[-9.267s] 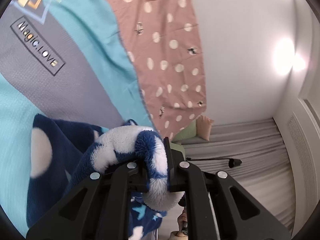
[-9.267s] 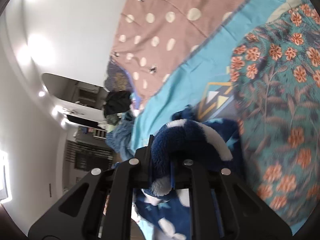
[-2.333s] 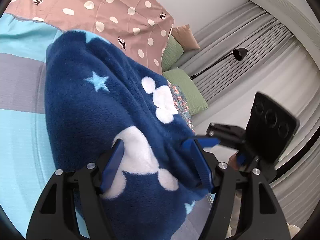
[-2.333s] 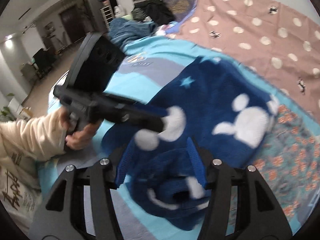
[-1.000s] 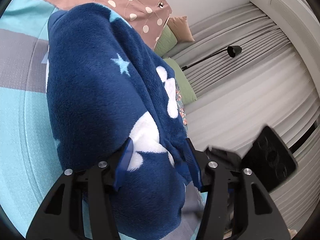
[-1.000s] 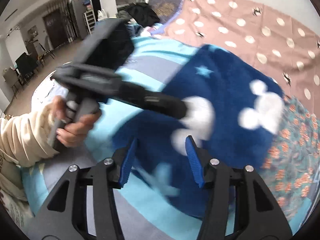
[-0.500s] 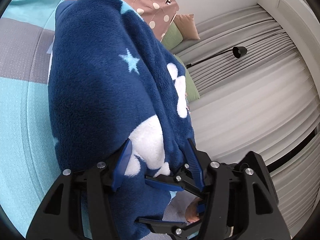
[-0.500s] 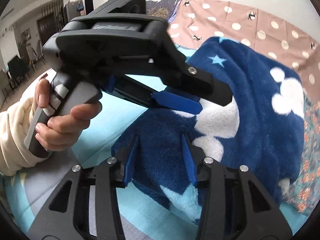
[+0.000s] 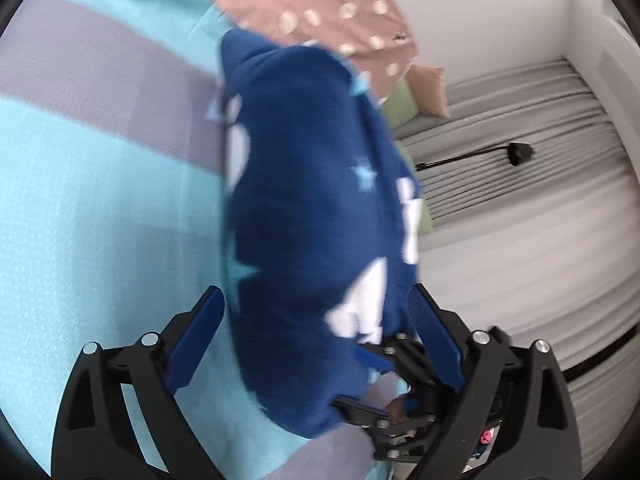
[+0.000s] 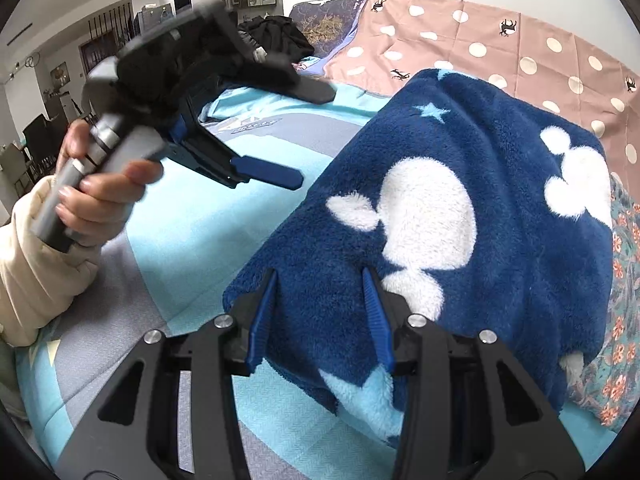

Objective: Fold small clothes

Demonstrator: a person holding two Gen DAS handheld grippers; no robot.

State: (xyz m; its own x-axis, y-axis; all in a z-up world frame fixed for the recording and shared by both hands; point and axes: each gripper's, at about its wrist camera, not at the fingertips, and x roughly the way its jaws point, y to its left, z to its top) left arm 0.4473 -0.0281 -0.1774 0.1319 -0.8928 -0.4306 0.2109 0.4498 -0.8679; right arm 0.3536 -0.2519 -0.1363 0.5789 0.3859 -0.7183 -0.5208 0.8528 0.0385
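Observation:
A navy fleece garment (image 10: 472, 208) with white mouse shapes and pale stars lies folded on the turquoise and grey bed cover (image 10: 192, 224). It also shows in the left wrist view (image 9: 316, 208), blurred. My left gripper (image 9: 316, 320) is open; seen in the right wrist view (image 10: 288, 132), it is raised to the garment's left, clear of it. My right gripper (image 10: 320, 276) is open, its blue fingers straddling the garment's near edge without closing on it.
A brown polka-dot sheet (image 10: 500, 36) lies behind the garment. A floral teal cloth (image 10: 616, 340) lies to its right. Dark clothes (image 10: 276, 36) are piled at the bed's far end. Grey curtains (image 9: 520, 184) and a black lamp (image 9: 516, 152) stand beyond the bed.
The left gripper has opened wider and drawn back left off the garment. The right gripper has stayed open at the garment's near edge.

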